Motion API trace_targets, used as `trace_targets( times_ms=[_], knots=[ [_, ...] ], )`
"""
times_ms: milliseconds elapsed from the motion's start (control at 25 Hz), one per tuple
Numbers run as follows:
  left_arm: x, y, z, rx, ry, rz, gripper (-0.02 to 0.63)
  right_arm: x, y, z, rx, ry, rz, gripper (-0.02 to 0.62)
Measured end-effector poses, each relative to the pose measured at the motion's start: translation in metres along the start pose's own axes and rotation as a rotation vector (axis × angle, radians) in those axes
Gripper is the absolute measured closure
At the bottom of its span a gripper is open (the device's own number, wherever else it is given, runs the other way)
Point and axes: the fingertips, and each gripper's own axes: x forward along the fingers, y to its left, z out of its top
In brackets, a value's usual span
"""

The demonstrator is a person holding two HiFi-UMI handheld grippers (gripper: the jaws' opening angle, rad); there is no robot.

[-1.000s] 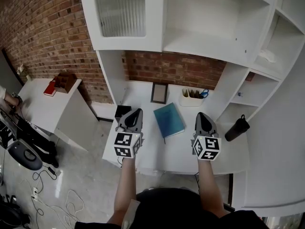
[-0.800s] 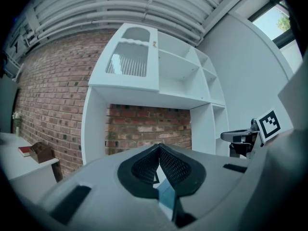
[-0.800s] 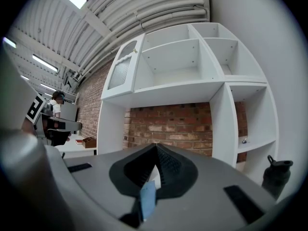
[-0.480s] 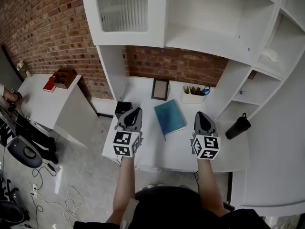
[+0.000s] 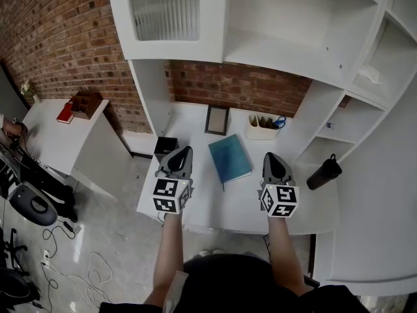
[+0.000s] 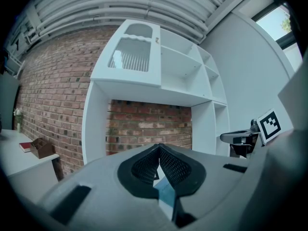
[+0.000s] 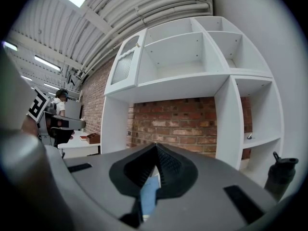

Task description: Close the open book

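No words, no numbers and no brand names can be read anywhere at the moment. The only signs on show are the black-and-white square markers (image 5: 168, 188), and those are blocky patterns, not letters. They sit on the cube (image 5: 171, 197) of the left gripper (image 5: 186, 151), and there are more on the cube of the right gripper (image 5: 271, 156). One marker peeks in at the right edge of the left gripper view and another at the left edge of the right gripper view, again pattern only. The teal book (image 5: 229, 161) lies cover up, but any print on it is too small to make out.
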Motion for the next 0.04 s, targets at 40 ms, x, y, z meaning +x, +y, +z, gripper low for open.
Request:
trace_targets(
  times_ms=[40],
  knots=[
    [0.0011,-0.0003,-0.0004,0.0,0.001,0.0,0.597,0.0006,-0.0008,-0.0006,0.004,0.001,0.0,0.598]
  ],
)
